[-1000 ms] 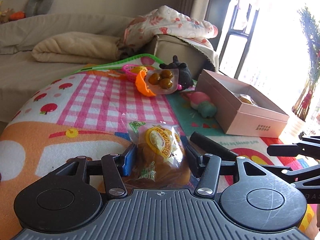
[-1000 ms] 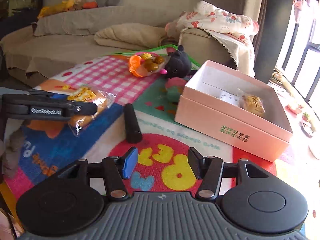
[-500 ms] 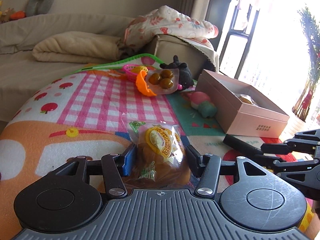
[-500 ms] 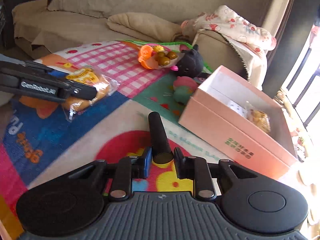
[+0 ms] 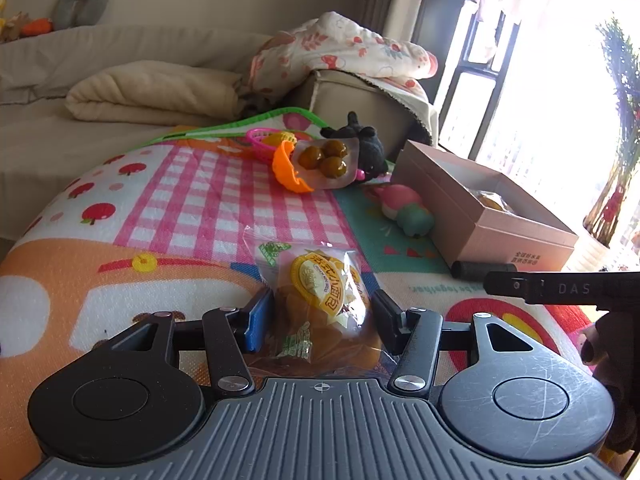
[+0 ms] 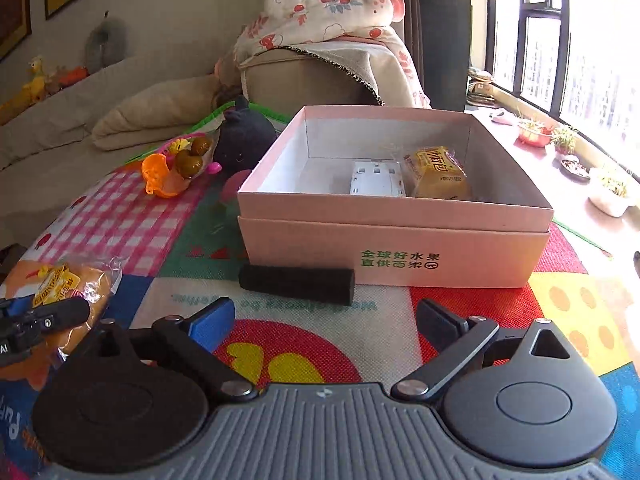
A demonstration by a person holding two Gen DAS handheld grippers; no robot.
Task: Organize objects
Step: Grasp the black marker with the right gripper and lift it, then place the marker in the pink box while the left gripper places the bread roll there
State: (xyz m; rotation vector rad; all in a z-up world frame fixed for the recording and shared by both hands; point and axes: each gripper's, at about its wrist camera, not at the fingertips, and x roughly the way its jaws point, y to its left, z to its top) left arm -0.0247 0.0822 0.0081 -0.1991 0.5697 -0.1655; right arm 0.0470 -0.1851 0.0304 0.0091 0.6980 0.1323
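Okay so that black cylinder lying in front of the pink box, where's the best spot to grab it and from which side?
Probably mid-length on the black cylinder, coming from above. It lies flat on the mat, lengthwise along the pink box's front wall, so one finger goes on the near side and one into the narrow gap by the box. The right gripper is open wide enough.

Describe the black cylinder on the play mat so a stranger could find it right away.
Find the open pink cardboard box on the colourful play mat. Along the foot of its printed front wall lies a matte black foam cylinder, the only plain dark item among bright toys and wrapped snacks.
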